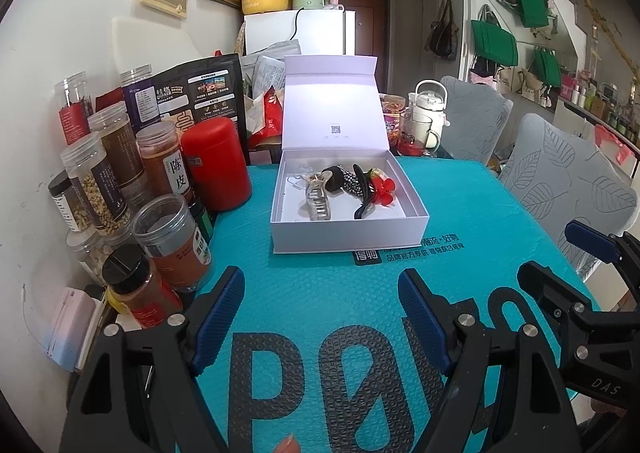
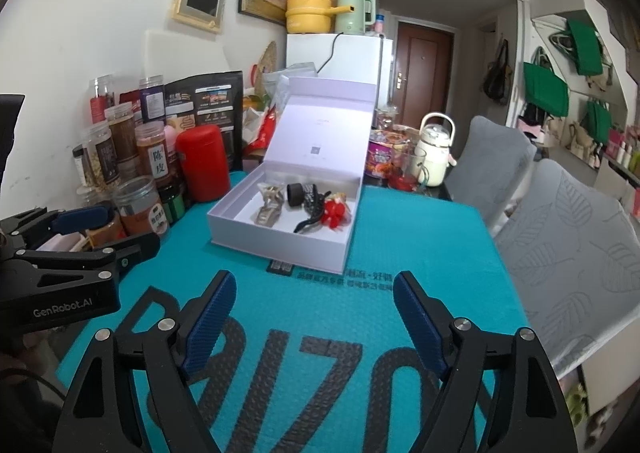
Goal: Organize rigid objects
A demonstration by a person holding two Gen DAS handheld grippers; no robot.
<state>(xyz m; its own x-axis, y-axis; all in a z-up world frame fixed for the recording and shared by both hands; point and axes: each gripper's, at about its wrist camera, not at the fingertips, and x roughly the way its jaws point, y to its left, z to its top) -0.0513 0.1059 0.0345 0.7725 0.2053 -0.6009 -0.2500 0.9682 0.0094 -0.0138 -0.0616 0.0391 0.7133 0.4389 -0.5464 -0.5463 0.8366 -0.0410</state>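
left claw [image 1: 320,317] spread, empty | right claw [image 2: 312,317] spread, empty | hair clips [image 1: 344,189] lie inside open white box [image 1: 348,239] on desk | likely light, stiff, brittle, slippery plastic | pinch across clip's thick spine

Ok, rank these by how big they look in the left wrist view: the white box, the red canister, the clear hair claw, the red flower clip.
1. white box
2. red canister
3. clear hair claw
4. red flower clip

The last two look close; the claw looks slightly bigger, though it lies nearer the camera.
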